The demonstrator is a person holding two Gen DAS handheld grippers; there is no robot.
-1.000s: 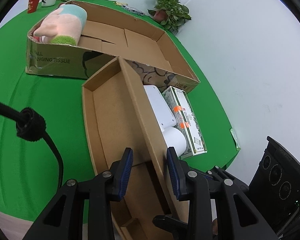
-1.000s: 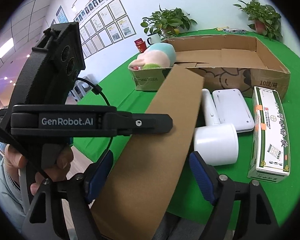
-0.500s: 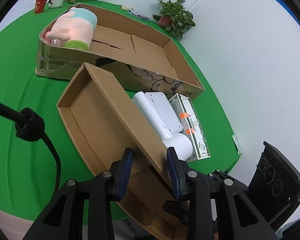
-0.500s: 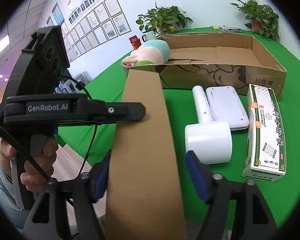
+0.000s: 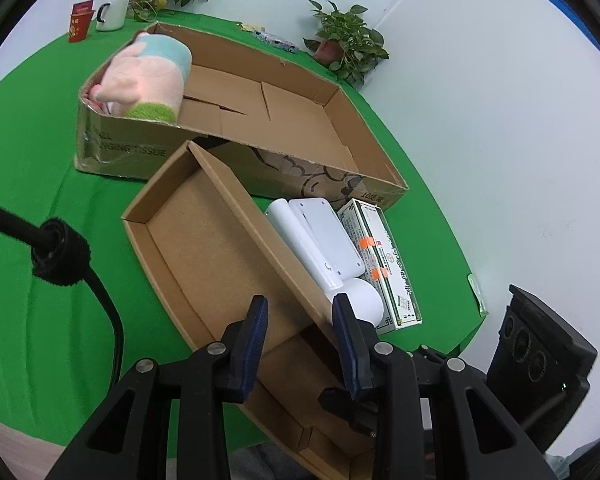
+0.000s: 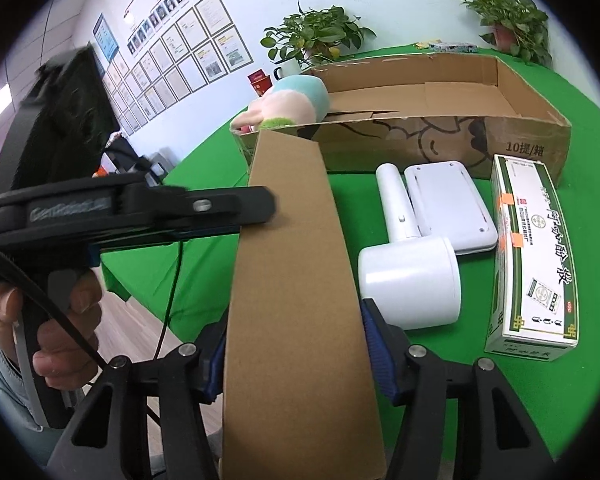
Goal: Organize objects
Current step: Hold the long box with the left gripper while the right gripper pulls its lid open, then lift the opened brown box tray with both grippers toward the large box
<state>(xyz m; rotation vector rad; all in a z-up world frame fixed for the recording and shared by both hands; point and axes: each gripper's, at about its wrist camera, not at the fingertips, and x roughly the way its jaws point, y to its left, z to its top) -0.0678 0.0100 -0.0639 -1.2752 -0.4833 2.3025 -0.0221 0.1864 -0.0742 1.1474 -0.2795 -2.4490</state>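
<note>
Green table (image 5: 36, 168) carries everything, w/ potted plants (image 5: 346, 44) at the far edge by the white wall. Biggest item: long open cardboard box (image 5: 284, 136) lying across the far part of the table, a pink-and-teal plush toy (image 5: 148, 78) tucked in its left end. In front of it, the smaller shallow cardboard tray (image 5: 204, 252) sits tilted, far end near the big box, near end off the table edge and up by the tongs. Left tongs (image 5: 300, 344) straddle the tray's right side wall, one pad inside, one outside; can't tell if the pads actually press the wall. Right tongs (image 6: 296, 352) are closing on the tray's outer side; both blue pads look to be touching the cardboard. Person's hand (image 6: 48, 320) grips the left tool's handle, seen in the right wrist view. Right of the tray, on the table: green-and-white carton (image 6: 536, 256), flat white device (image 6: 448, 204) beside it, and a white hair-dryer-like appliance (image 6: 410, 276) just beside the tray. Far back: white mug (image 5: 112, 14) and red packet (image 5: 80, 22).
</note>
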